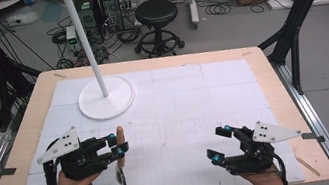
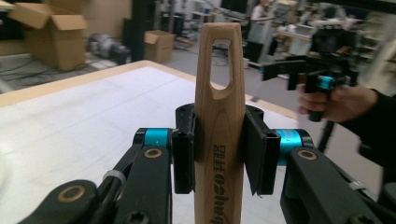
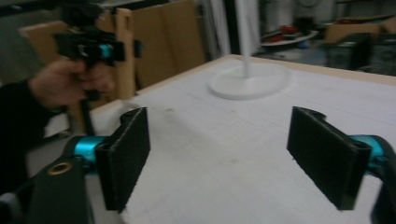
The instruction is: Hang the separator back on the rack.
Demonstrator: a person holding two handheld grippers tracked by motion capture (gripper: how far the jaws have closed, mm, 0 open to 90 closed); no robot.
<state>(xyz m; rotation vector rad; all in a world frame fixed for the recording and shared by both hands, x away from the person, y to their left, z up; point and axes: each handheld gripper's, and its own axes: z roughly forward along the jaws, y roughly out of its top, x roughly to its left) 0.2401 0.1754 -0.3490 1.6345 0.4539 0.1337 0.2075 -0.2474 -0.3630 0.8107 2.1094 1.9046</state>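
Note:
A wooden utensil handle [image 2: 218, 116] with a slotted hole near its top stands upright between the pads of my left gripper [image 2: 218, 156], which is shut on it. In the high view the left gripper [image 1: 116, 146] is at the front left of the table. The handle [image 1: 119, 133] sticks up past it and a small metal end [image 1: 121, 177] hangs below, just over the white mat. My right gripper [image 1: 218, 143] is at the front right, and its jaws [image 3: 224, 158] stand wide open with nothing between them.
A white stand with a round base [image 1: 106, 98] and a tall pole [image 1: 85, 40] sits at the back left of the white mat [image 1: 189, 98]. The wooden table edge [image 1: 272, 84] frames the mat. A black stool [image 1: 156, 15] and cardboard boxes stand on the floor beyond.

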